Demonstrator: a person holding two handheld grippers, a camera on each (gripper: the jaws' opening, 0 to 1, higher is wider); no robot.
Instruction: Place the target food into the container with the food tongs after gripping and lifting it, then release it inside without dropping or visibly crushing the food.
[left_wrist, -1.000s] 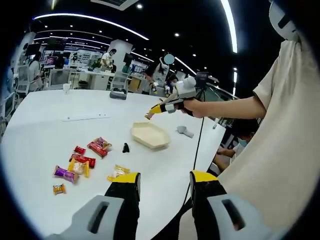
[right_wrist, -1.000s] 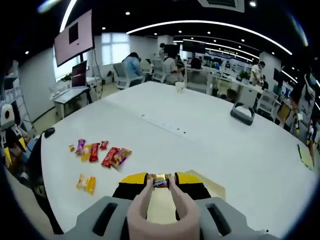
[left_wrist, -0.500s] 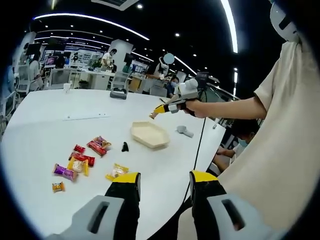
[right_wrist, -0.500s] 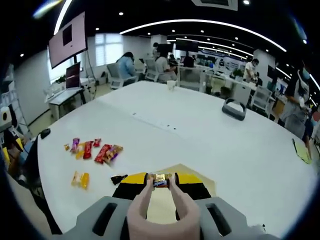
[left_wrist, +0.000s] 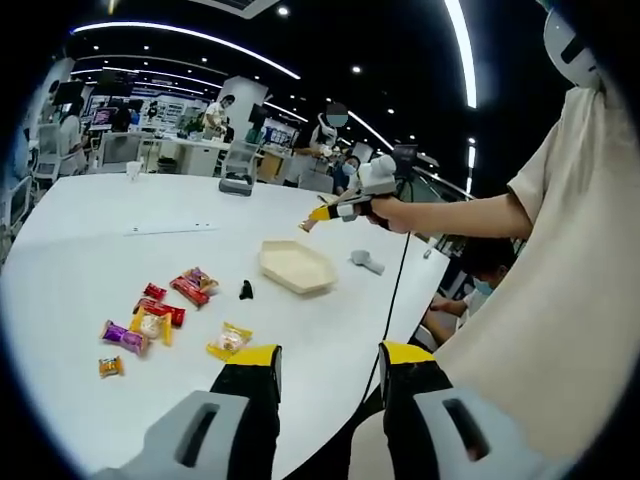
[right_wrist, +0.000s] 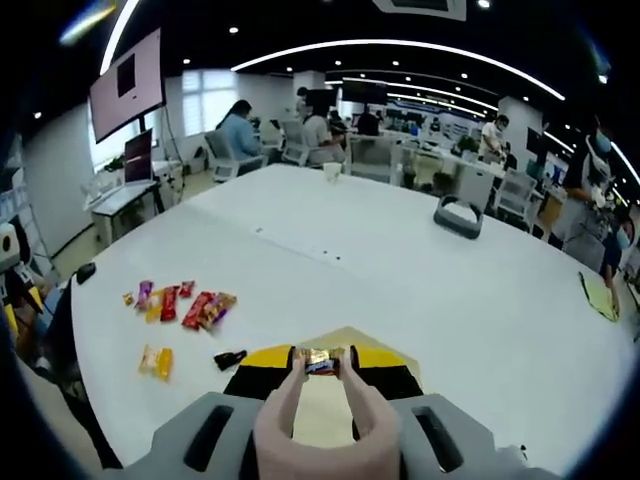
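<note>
Left gripper view: camera rides low at the desk (left_wrist: 90, 230) edge, facing across it; own jaws at 6 o'clock; the right gripper (left_wrist: 345, 205) sits at mid distance toward 1 o'clock, above the container (left_wrist: 297, 267).

Right gripper view: camera looks down its tongs (right_wrist: 322, 385) from above the desk (right_wrist: 420, 270), own jaws at 6 o'clock, container (right_wrist: 345, 340) close beneath.

Shared: the desk top, the container, the wrapped snacks (left_wrist: 160, 310) (right_wrist: 180, 308).

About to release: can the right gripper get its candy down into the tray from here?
Probably yes. The right gripper holds the candy in tongs directly over the tray, and nothing lies between them; the snack pile sits off to one side.
</note>
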